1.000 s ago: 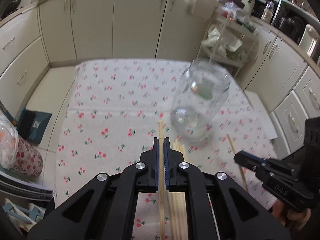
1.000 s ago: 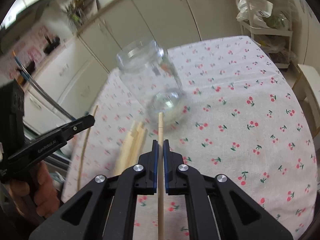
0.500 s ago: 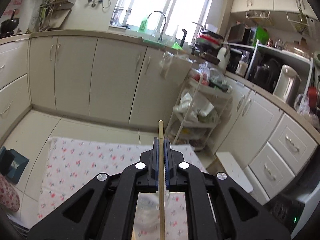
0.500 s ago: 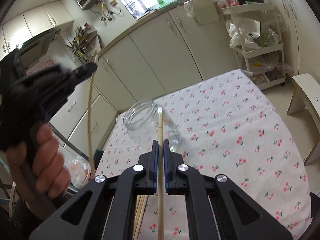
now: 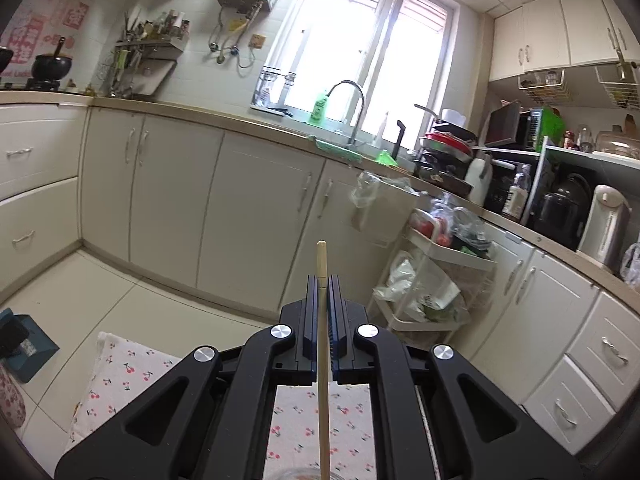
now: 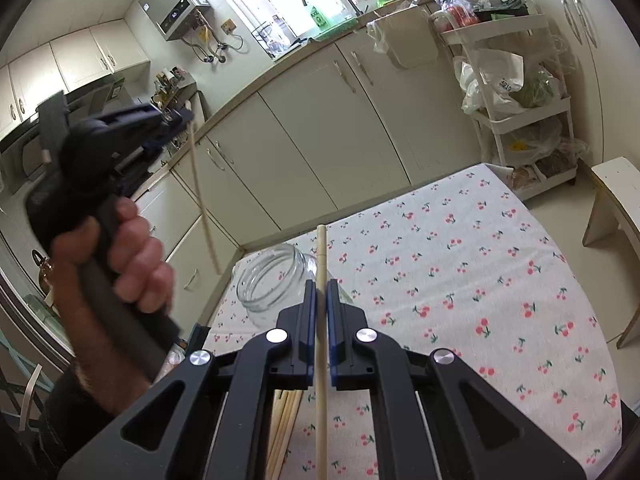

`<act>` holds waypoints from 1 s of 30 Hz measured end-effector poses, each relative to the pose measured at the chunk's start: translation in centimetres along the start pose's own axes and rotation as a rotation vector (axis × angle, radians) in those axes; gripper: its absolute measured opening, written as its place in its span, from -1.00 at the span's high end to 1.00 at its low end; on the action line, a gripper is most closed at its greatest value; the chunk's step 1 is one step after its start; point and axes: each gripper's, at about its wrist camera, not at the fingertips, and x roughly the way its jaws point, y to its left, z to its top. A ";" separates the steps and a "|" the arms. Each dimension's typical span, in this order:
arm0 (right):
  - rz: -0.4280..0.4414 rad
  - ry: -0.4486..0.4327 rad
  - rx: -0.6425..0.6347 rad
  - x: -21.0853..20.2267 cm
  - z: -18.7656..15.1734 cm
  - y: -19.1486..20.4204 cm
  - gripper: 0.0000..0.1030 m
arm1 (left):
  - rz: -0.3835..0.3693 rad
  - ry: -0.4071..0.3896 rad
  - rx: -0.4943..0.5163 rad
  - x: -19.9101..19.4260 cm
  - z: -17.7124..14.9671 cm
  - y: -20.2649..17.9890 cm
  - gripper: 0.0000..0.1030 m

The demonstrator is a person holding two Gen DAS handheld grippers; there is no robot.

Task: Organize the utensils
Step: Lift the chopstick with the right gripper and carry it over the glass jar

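Above the cherry-print tablecloth [image 6: 480, 272], both grippers' fingers [image 6: 309, 304] clench chopsticks [image 6: 321, 264], seemingly wooden.

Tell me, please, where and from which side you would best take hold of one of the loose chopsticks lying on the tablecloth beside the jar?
Probably near an end, from above. The loose chopsticks lie flat in a tight bundle on the cherry tablecloth near the glass jar, partly hidden under the right gripper. An outer stick is easiest to separate, fingers straddling its thin width. Both grippers are full now.

right hand-held gripper [image 6: 319, 294] clamped on a chopstick [image 6: 320, 360], glass jar [image 6: 276, 282] just beyond
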 end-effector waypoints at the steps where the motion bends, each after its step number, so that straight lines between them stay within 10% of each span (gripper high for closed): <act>1: 0.002 -0.002 0.001 0.1 0.1 0.0 0.88 | 0.015 -0.004 -0.001 0.5 -0.3 0.1 0.91; 30: 0.076 -0.202 -0.048 1.6 6.7 4.5 0.88 | 0.003 0.234 0.187 -3.3 -9.6 2.6 0.89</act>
